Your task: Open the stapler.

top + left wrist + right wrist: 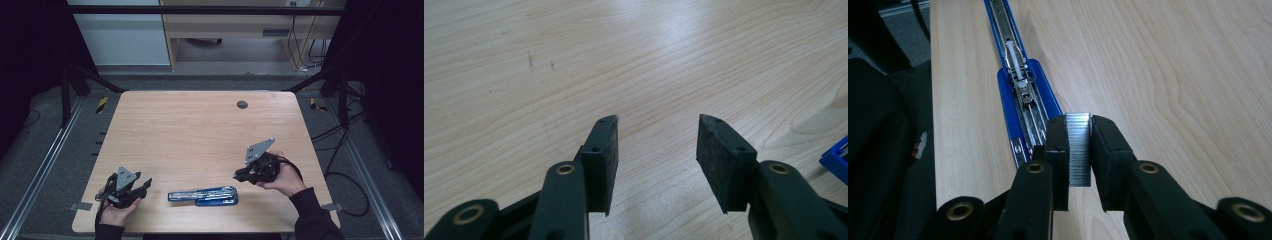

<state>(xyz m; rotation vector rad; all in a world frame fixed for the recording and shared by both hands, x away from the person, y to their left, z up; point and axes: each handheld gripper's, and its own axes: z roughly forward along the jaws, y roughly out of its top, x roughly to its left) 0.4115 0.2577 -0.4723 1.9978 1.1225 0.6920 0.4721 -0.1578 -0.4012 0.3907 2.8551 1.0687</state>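
Note:
A blue stapler lies swung open flat near the table's front edge, its metal staple channel facing up. My right gripper hovers just right of it and is shut on a silver strip of staples, held upright between the pads just above the stapler's near end. My left gripper rests at the front left of the table, left of the stapler. Its jaws stand open with bare wood between them. A blue corner of the stapler shows at the right edge of the left gripper view.
The wooden table has a small dark cable hole at the back. Metal frame rails run along both sides on the floor. A dark sleeve lies beyond the table's front edge, close to the stapler.

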